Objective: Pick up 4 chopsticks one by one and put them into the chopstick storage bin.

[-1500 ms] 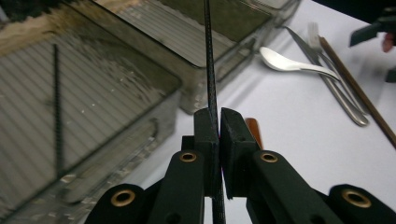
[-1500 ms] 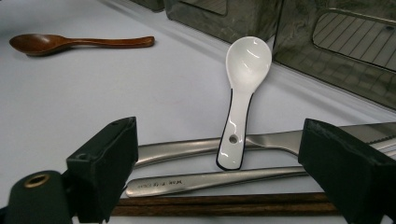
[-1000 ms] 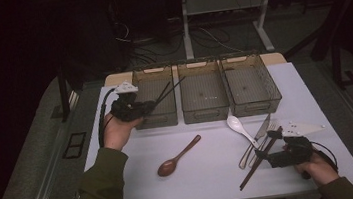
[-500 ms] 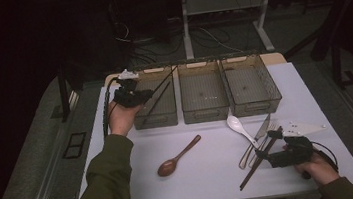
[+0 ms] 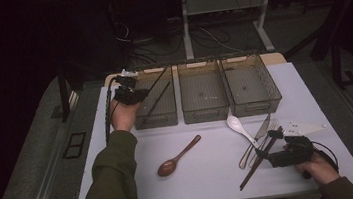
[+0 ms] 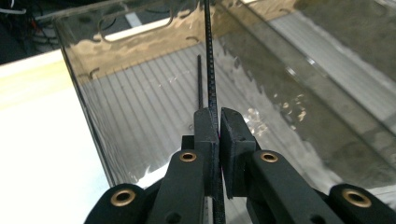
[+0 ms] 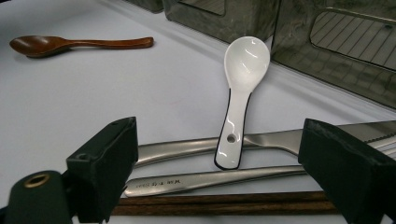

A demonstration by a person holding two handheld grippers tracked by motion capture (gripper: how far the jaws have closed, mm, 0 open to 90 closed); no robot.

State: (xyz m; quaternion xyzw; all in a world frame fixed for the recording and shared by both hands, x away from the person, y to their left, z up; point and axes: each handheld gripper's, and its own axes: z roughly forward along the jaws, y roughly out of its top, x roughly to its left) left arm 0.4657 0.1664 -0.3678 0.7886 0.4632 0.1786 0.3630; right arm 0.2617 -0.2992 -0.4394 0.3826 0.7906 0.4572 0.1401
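Observation:
My left gripper (image 5: 132, 92) (image 6: 218, 135) is shut on a thin black chopstick (image 6: 209, 65) at the near-left side of the left clear bin (image 5: 159, 117). The stick (image 5: 154, 79) slants out over that bin. A second black chopstick (image 5: 158, 98) (image 6: 200, 81) lies inside it. At the front right my right gripper (image 5: 270, 155) (image 7: 219, 156) stands open, low over the table. Just ahead of its jaws lie a pair of brown chopsticks (image 7: 224, 203) (image 5: 253, 169), a fork handle (image 7: 196, 181), a knife (image 7: 280, 139) and a white soup spoon (image 7: 243, 88) (image 5: 235, 123).
Two more clear bins (image 5: 205, 112) (image 5: 260, 104) stand in a row to the right of the left one. A wooden spoon (image 5: 178, 155) (image 7: 56, 44) lies on the white table (image 5: 209, 181) near the middle. A knife and fork (image 5: 259, 135) lie beside the white spoon.
My left hand has carried the black chopstick farther from the person, up along the left bin's side. The right gripper and the cutlery have stayed put.

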